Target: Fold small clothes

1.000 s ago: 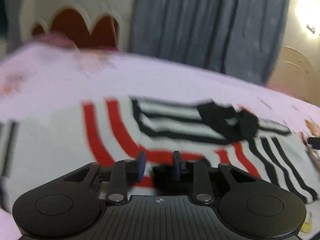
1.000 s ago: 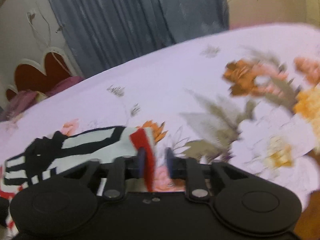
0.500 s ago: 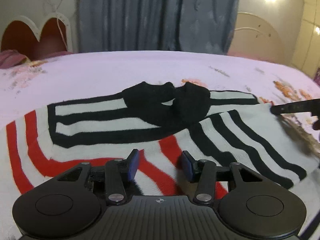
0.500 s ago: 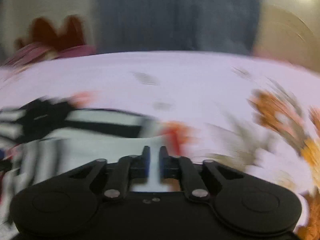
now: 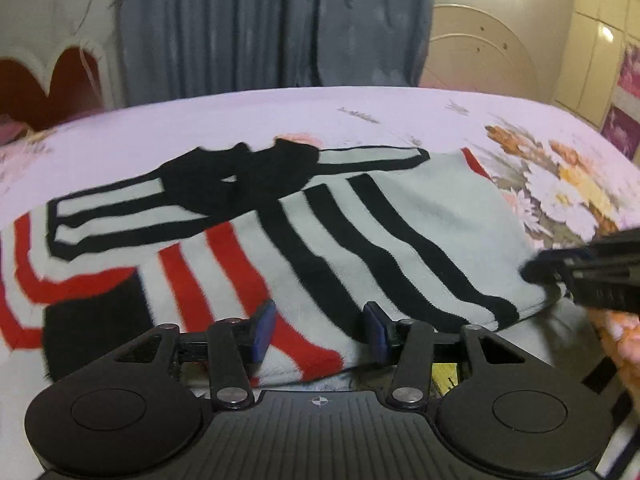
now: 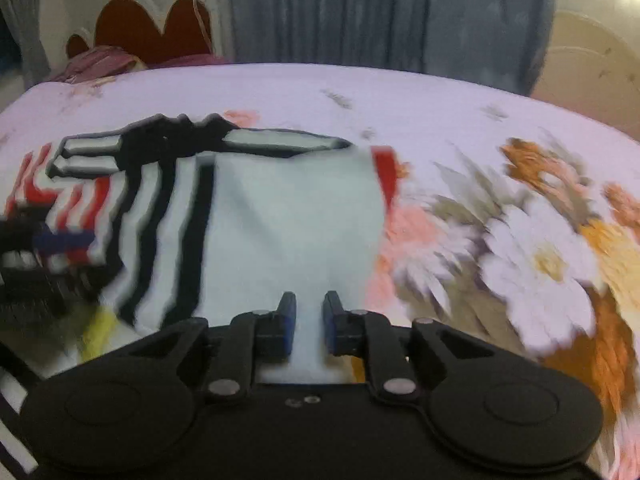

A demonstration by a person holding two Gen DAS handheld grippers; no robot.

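A small white garment with black and red stripes and a black collar lies folded on the bed; it also shows in the right wrist view. My left gripper is open over the garment's near edge, cloth lying between and under its fingers. My right gripper has its fingers close together with a strip of the white cloth between them, at the garment's near right edge. The right gripper shows in the left wrist view at the garment's right corner.
The bed has a lilac floral sheet. A red and white headboard and pink bedding are at the far left. Grey curtains hang behind the bed. A cream wardrobe stands at the right.
The left fingers opened wider and the view swung right over the garment. The right gripper moved with the cloth's edge over the garment, and its fingers spread slightly.
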